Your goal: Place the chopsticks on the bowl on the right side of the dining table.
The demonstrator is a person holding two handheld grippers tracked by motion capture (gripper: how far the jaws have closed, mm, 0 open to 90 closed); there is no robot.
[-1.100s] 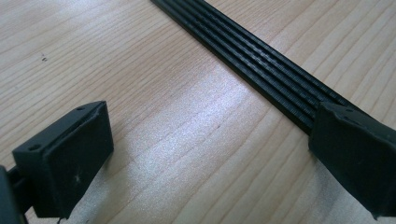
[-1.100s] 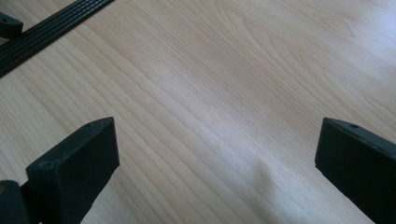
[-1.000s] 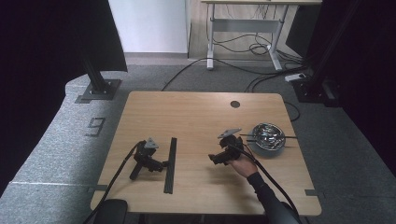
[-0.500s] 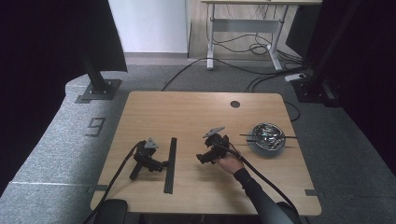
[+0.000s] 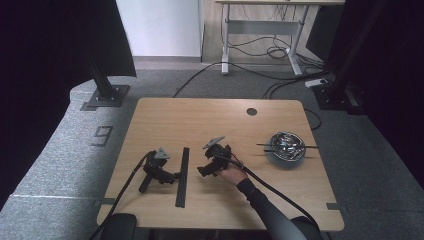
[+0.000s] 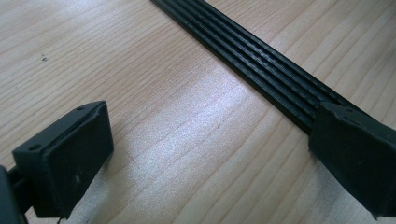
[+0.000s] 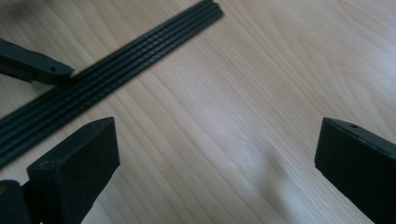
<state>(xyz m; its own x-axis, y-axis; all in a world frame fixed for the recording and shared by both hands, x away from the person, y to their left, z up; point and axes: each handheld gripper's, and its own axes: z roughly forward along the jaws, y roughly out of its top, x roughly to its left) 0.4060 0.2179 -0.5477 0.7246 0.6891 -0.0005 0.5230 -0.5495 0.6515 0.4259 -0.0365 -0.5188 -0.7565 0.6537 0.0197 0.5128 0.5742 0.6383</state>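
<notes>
your left gripper [image 5: 172, 176] is lying on the table [image 5: 210, 115] with its jaws apart, one tip touching the strip [image 5: 182, 175], which is running front to back between the two grippers. your right gripper [image 5: 204, 171] is hovering just right of the strip, jaws wide apart on nothing, your hand [image 5: 233, 174] gripping it. the bowl [image 5: 287, 146] is sitting well off to the right.

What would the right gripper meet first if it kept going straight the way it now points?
Probably the bare wooden table just ahead of the right gripper, since it tilts downward; skimming above the wood, it would next reach the black ribbed strip.
</notes>
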